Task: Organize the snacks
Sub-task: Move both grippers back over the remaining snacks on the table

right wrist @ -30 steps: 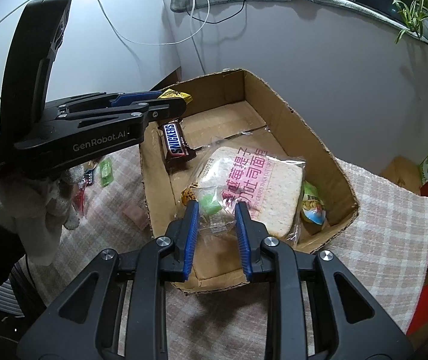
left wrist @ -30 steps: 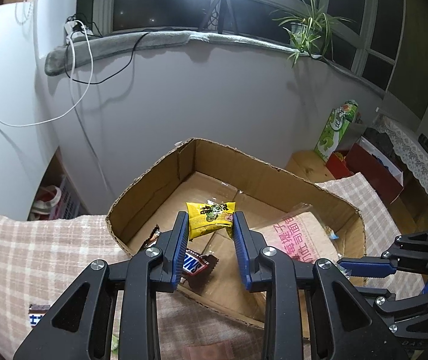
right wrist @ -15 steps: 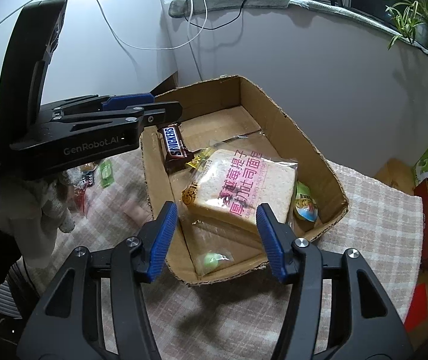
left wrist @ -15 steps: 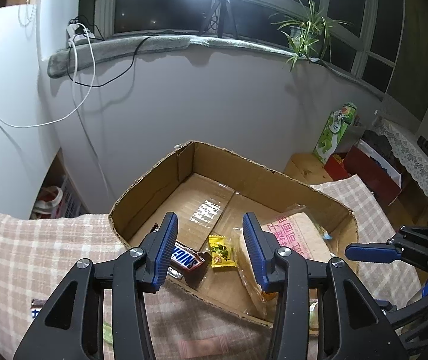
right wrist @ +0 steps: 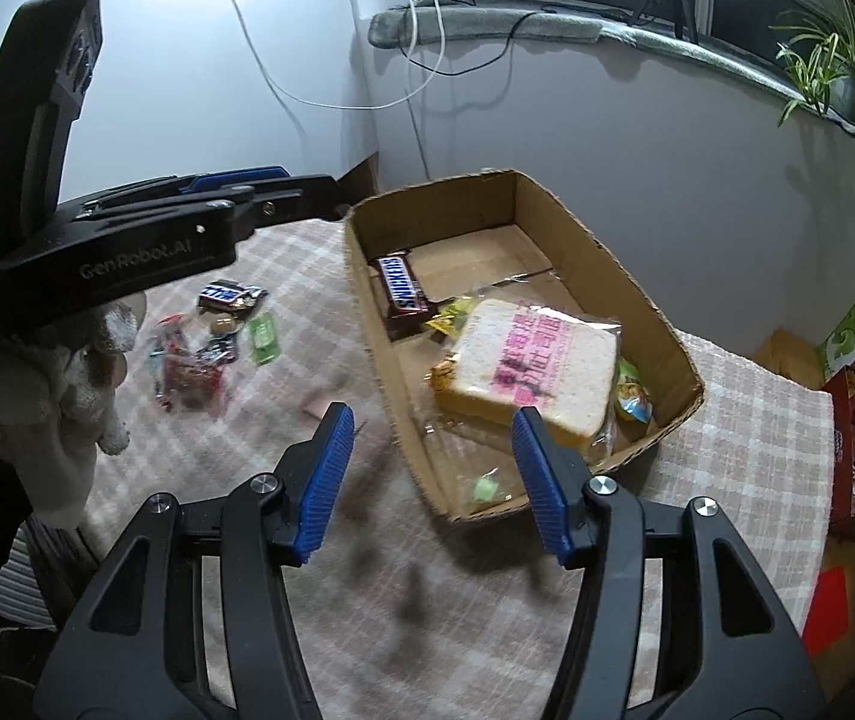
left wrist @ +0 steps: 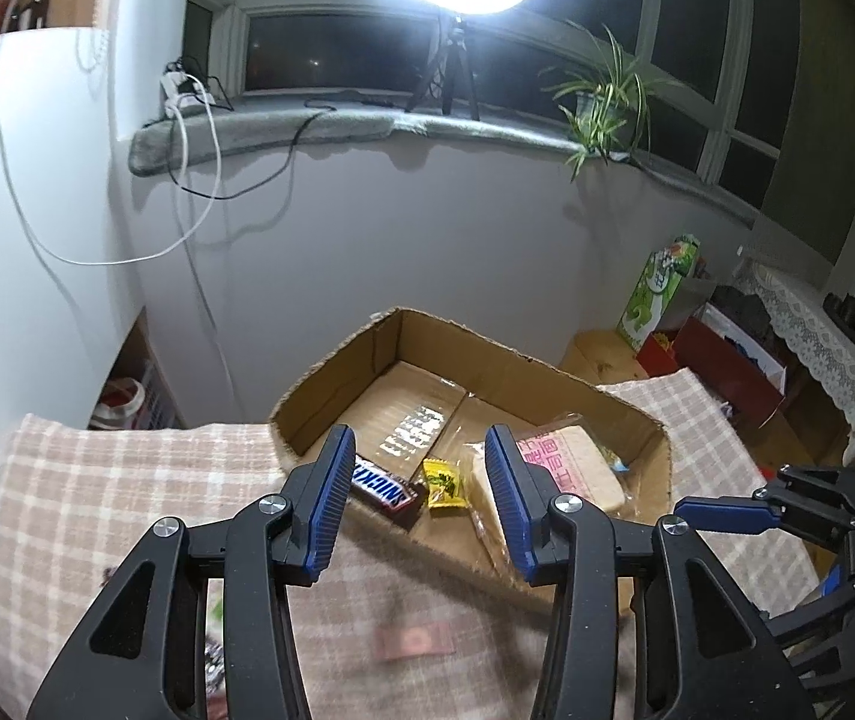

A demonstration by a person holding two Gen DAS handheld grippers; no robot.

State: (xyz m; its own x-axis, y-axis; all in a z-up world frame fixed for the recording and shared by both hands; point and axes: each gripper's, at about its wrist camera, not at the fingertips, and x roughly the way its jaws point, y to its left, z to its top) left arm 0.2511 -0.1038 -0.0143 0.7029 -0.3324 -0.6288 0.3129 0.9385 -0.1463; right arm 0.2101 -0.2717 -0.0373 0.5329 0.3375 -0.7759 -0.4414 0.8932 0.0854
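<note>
An open cardboard box [left wrist: 655,438] [right wrist: 667,336] sits on the checked cloth. Inside lie a Snickers bar [left wrist: 385,483] [right wrist: 403,294], a small yellow packet [left wrist: 444,482] [right wrist: 451,315], a bagged bread slice [left wrist: 571,468] [right wrist: 535,354], a green candy in clear wrap [right wrist: 484,487] and a colourful packet [right wrist: 634,399]. My left gripper [left wrist: 418,504] hangs open and empty above the box's near edge. My right gripper [right wrist: 430,474] is open too, empty, above the box's near corner. Each gripper shows from the side in the other's view.
Several loose snacks [right wrist: 211,342] and a pink packet [left wrist: 415,642] lie on the cloth [right wrist: 487,630] left of the box. A gloved hand [right wrist: 55,390] holds the left gripper. A green carton [left wrist: 658,288], red boxes [left wrist: 721,360] and a wall stand behind.
Both grippers have opened, dropped the yellow packet and the green candy into the box, and risen back away from it.
</note>
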